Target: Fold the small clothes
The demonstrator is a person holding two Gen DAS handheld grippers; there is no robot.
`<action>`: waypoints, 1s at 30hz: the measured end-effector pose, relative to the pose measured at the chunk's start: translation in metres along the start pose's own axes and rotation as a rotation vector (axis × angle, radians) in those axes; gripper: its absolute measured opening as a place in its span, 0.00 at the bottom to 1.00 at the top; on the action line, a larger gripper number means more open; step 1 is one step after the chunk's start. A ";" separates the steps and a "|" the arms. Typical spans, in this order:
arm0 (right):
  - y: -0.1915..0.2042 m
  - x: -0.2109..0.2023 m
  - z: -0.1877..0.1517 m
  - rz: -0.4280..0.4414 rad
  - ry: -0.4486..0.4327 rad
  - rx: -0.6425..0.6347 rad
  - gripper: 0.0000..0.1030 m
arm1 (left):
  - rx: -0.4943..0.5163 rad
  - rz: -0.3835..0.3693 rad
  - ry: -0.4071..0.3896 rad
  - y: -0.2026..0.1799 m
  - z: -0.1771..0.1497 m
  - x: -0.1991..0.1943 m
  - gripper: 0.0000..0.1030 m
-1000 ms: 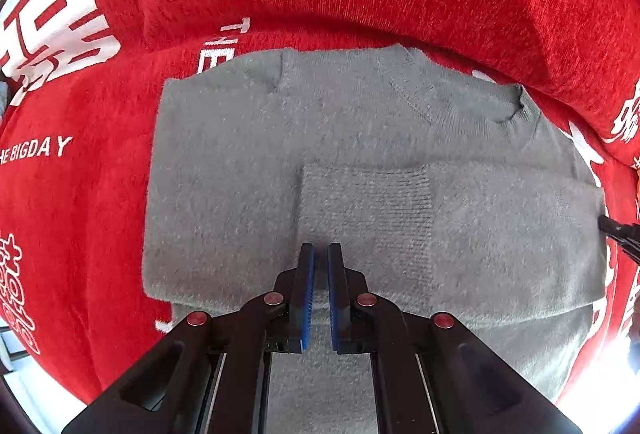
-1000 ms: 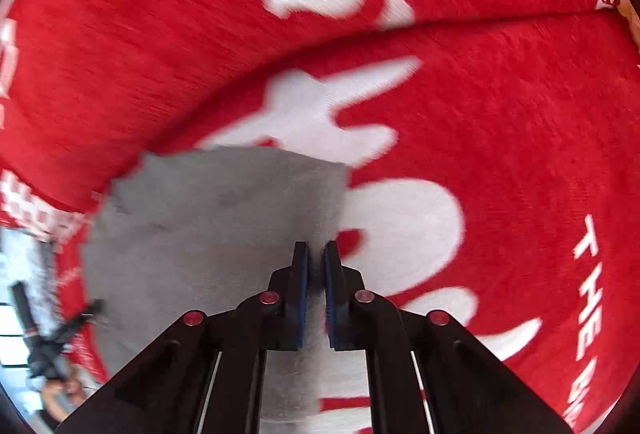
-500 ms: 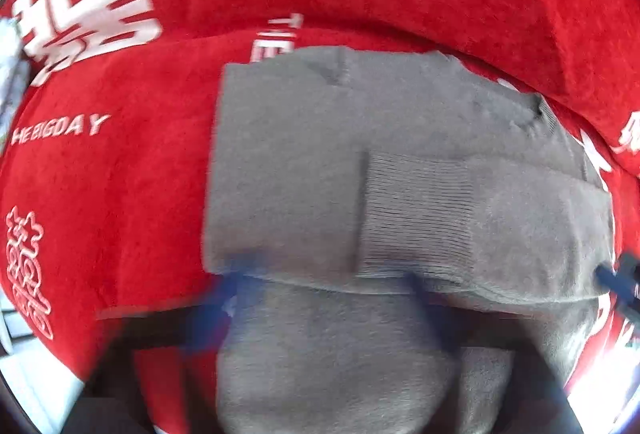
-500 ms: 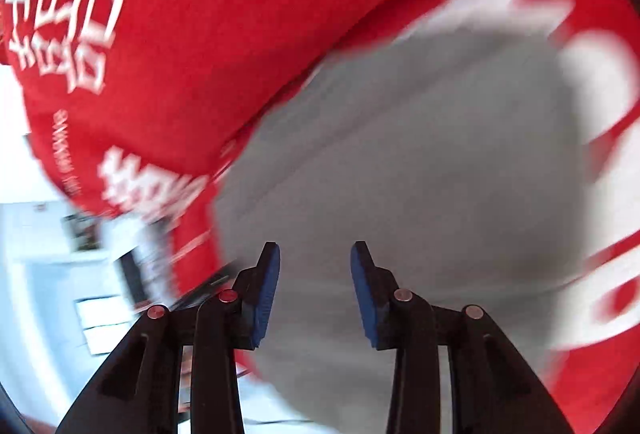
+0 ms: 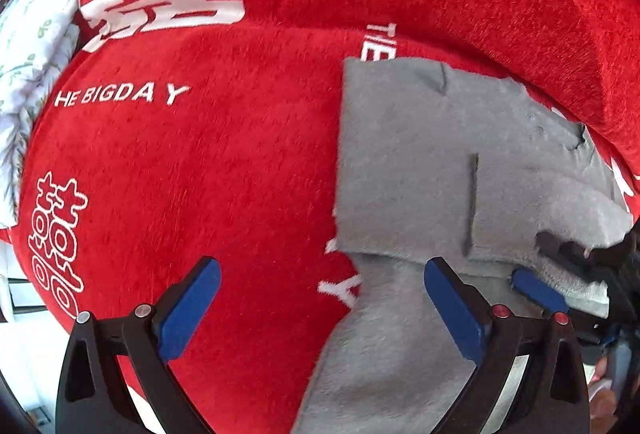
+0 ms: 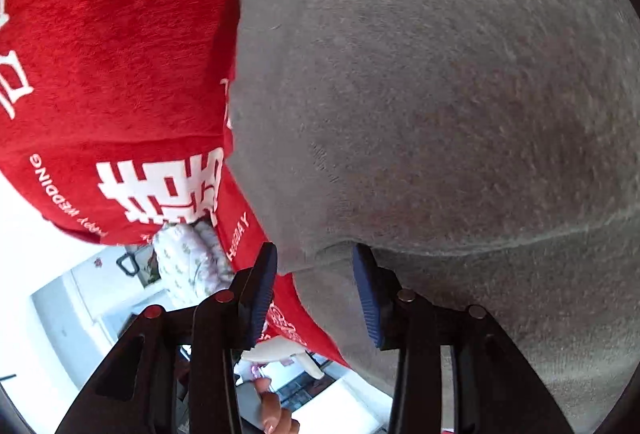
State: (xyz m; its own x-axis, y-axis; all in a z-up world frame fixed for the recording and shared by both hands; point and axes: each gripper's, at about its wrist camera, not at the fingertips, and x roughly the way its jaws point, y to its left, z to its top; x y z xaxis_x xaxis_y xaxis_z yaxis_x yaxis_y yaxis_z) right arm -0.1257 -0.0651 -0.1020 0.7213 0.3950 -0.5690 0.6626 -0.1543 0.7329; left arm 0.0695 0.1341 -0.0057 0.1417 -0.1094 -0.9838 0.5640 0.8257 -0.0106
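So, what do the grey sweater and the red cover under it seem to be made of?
Grey sweater: looks like a soft knit, perhaps wool or a blend; matte, fuzzy surface.

Red cover: seems a plush, velvety fabric, perhaps chenille or fleece; short raised pile that catches the light, with white printed lettering.

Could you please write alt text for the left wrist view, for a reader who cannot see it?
A partly folded grey sweater lies on a red blanket printed with white lettering. The left gripper hangs wide open at the sweater's near edge, gripping nothing. The right gripper reaches in at the right edge.
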 end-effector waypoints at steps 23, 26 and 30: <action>0.048 -0.071 -0.016 -0.438 -0.121 -0.386 0.25 | 0.070 -0.062 0.004 -0.027 -0.012 -0.010 0.99; 0.038 -0.104 0.003 -0.566 -0.222 -0.402 0.36 | 0.118 -0.060 -0.017 -0.053 -0.002 0.000 0.99; 0.008 -0.131 0.026 -0.679 -0.313 -0.375 0.36 | 0.160 -0.002 0.035 -0.077 -0.004 0.033 0.99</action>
State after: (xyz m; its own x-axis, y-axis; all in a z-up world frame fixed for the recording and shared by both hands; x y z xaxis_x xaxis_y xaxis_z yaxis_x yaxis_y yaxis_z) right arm -0.2099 -0.1416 -0.0313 0.2487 0.0154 -0.9685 0.9022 0.3600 0.2375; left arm 0.0278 0.0689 -0.0376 0.1139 -0.0893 -0.9895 0.6869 0.7267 0.0135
